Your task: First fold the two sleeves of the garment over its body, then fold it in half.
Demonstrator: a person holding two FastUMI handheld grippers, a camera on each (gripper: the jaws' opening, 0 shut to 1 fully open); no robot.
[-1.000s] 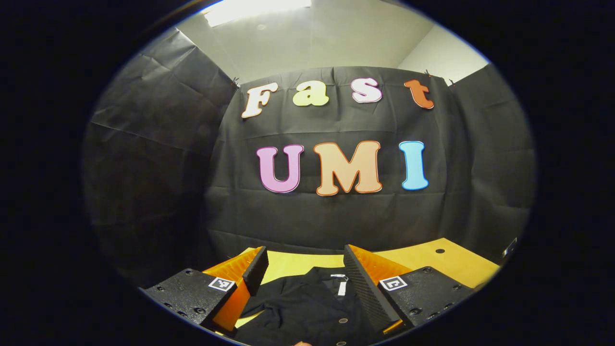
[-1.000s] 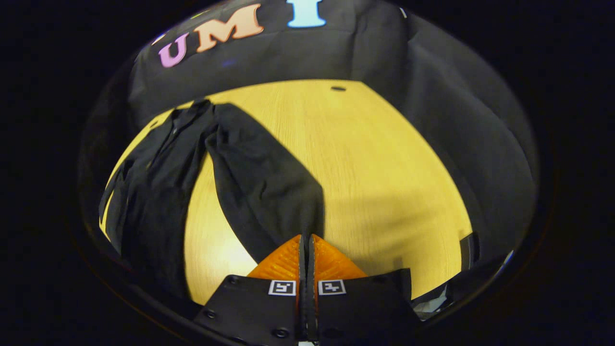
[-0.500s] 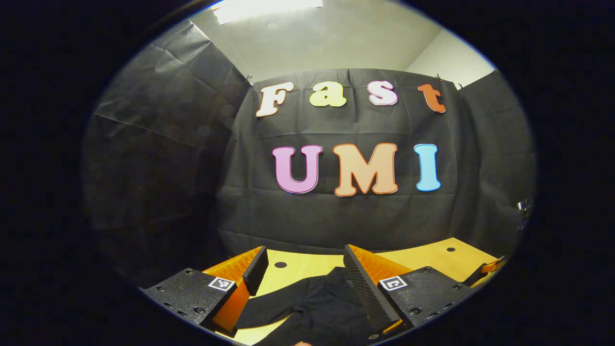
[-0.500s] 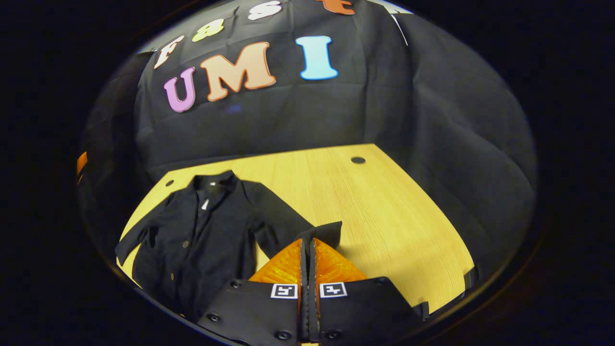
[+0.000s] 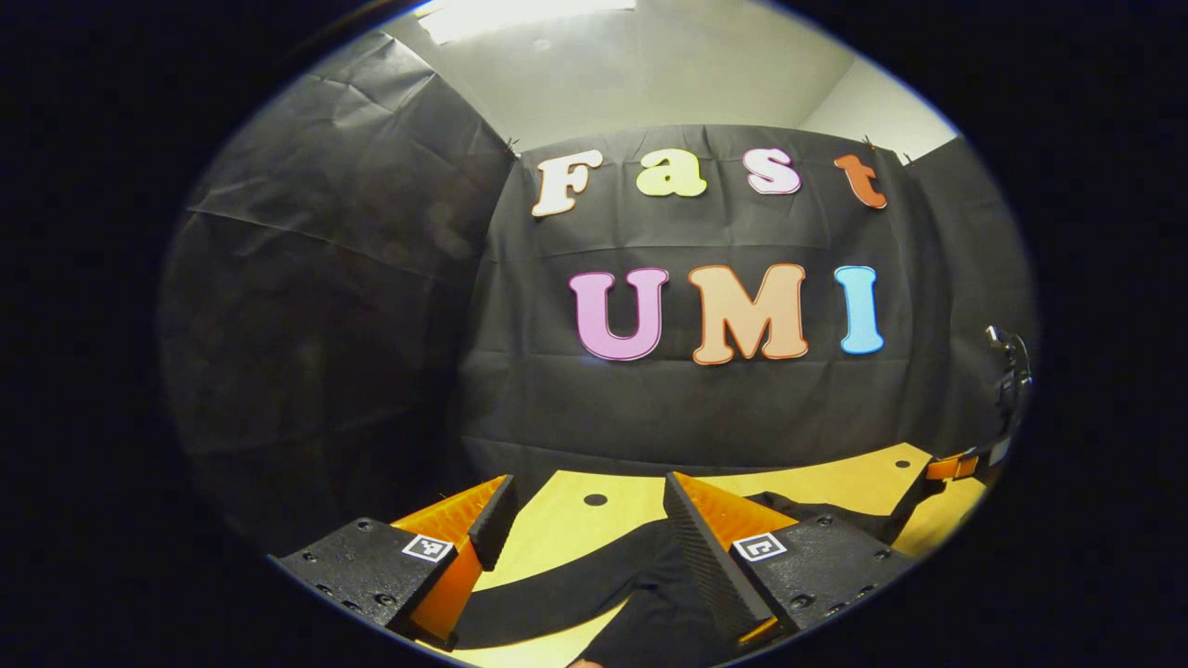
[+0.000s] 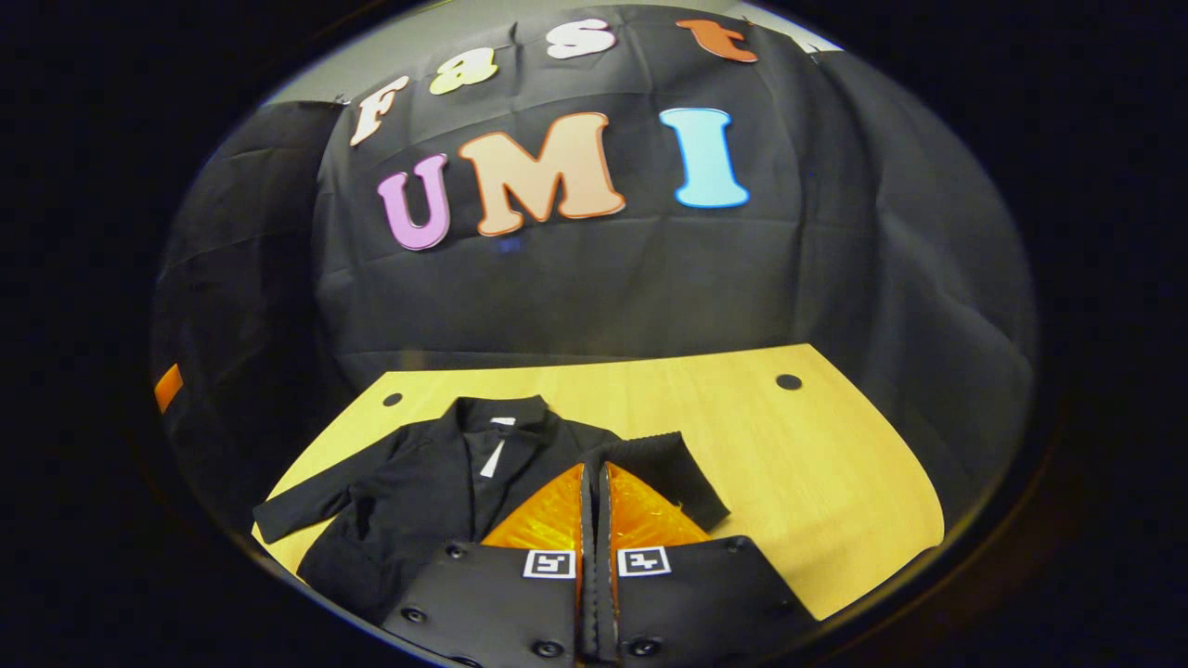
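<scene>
- On the yellow worktop (image 6: 742, 445) lies a black jacket (image 6: 408, 492), collar toward the booth's far wall, its front buttoned and facing up.
- Right gripper (image 6: 594, 482): its jaws are closed together on the ribbed cuff of one sleeve (image 6: 659, 468), which is lifted and bunched just above the jacket's body, beside the collar.
- Left gripper (image 5: 585, 520): its jaws stand wide open, gripping nothing. Between them, below, the other sleeve (image 5: 575, 580) lies flat on the worktop.
- Step in hand, as I judge it: the first sleeve fold. The held sleeve is over the body's edge but not yet laid down.
- Next move, likely: carry the cuff across the chest, lower it flat, then open the jaws. It calls for keeping the sleeve smooth so it does not pile up at the shoulder.
- After that, the left gripper is well placed to drop and pinch the other sleeve.
- Right gripper view gives the whole garment: collar, white neck label (image 6: 497, 455), the far sleeve stretched out sideways to the worktop's edge.
- Left gripper view, aimed nearly level, gives little of the jacket, but it shows the right gripper from outside, at its right rim, with dark cloth trailing from it.
</scene>
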